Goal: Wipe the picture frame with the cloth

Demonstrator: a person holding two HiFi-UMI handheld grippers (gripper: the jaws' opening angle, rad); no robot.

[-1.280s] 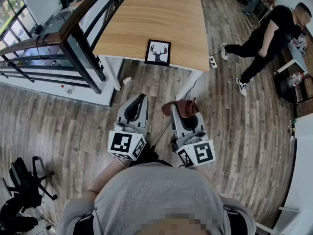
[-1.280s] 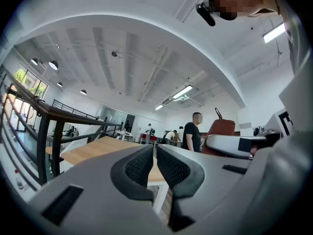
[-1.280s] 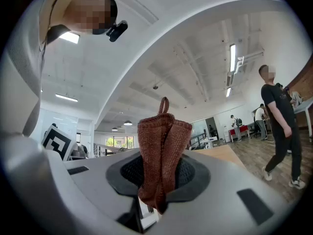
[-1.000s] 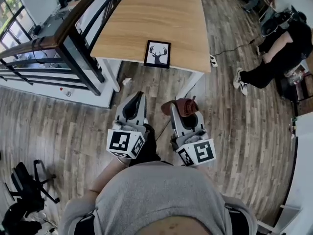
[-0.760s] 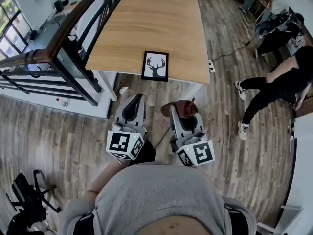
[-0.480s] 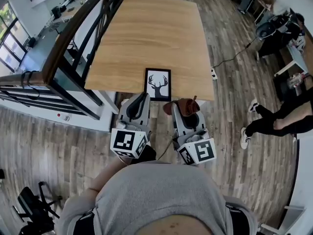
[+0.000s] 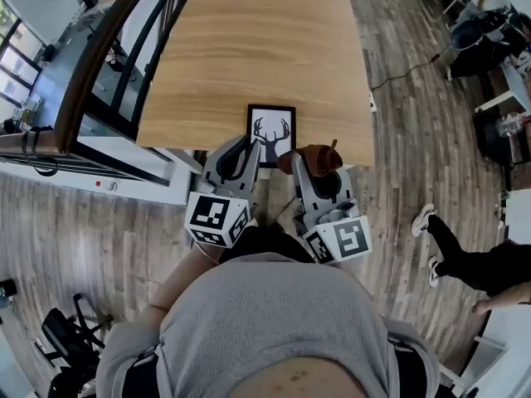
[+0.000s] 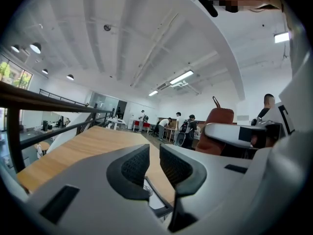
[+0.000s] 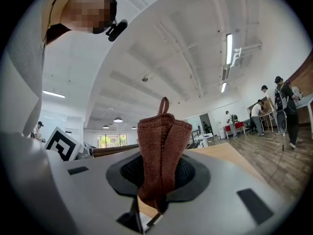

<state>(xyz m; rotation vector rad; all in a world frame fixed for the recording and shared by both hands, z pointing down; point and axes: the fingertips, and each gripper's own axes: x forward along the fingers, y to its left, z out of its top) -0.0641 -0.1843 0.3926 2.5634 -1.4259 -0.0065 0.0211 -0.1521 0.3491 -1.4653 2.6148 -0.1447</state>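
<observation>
The picture frame [image 7: 271, 134] lies flat at the near edge of the counter [image 7: 249, 48], at 12 o'clock from me. It is a slim black frame, longer than it is wide, around a white sheet with a black antlered deer head.

My left hand-held gripper [image 7: 236, 154] hangs over the frame's near left corner. Its jaws have just been opening and show a narrow gap with nothing between them.

My right hand-held gripper [image 7: 320, 171] is clamped on the cloth [image 7: 314, 157], a reddish-brown knitted piece. It is bunched into folds, with a small hanging loop at its top. The cloth stands just to the right of the frame, at 1 o'clock.

The counter is a long top of pale wood grain on white legs. The floor [image 7: 415, 139] is grey-brown wood plank. A dark railing [image 7: 108, 48] with a wooden handrail runs along at 10 o'clock. A black office chair [image 7: 70, 338] sits at 7 o'clock, and a person's legs [image 7: 473, 259] in dark trousers show at 4 o'clock. Overhead are a white ceiling and strip lights [image 9: 229, 42].

Each hand-held gripper carries a cube with black-and-white square markers [image 7: 217, 219].
</observation>
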